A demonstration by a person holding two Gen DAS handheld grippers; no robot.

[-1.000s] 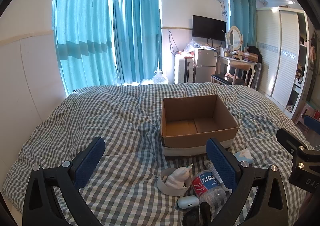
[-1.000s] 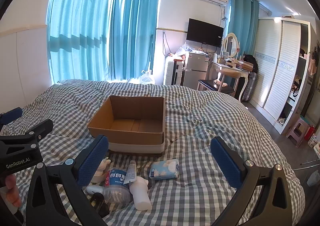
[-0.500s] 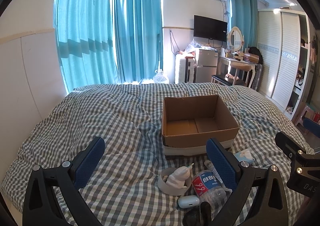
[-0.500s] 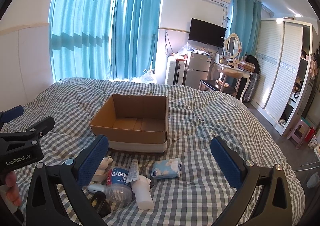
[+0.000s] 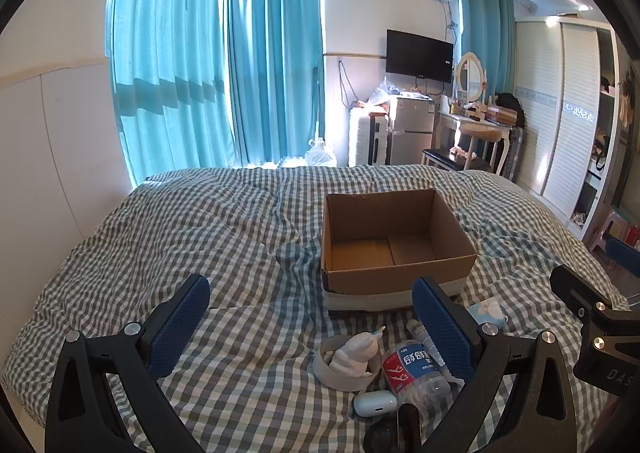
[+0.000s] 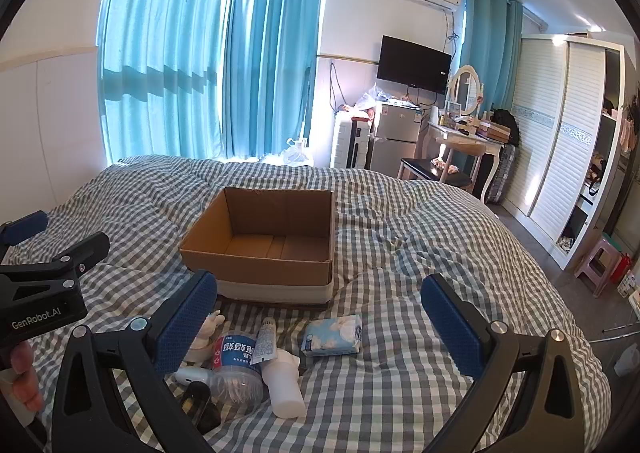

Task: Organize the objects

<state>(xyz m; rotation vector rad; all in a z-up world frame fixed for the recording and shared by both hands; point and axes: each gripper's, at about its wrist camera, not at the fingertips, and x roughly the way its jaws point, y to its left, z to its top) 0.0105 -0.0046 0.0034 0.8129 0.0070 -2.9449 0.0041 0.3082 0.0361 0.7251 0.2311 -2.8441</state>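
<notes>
Nothing has moved: both grippers (image 5: 310, 317) (image 6: 320, 317) stay wide open, holding nothing, and the near box (image 6: 264, 241) is still empty.

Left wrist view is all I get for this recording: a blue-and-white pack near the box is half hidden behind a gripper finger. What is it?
Observer: The right wrist view shows it whole: a soft tissue pack, lying flat on the checked bedspread in front of the cardboard box, apart from it.
Operator: Is anything else hidden behind that finger?
Observer: Yes, a white bottle on its side, beside the clear bottle.
Operator: Is the right gripper holding anything?
Observer: No. The right gripper is open, with nothing between its fingers.
</notes>
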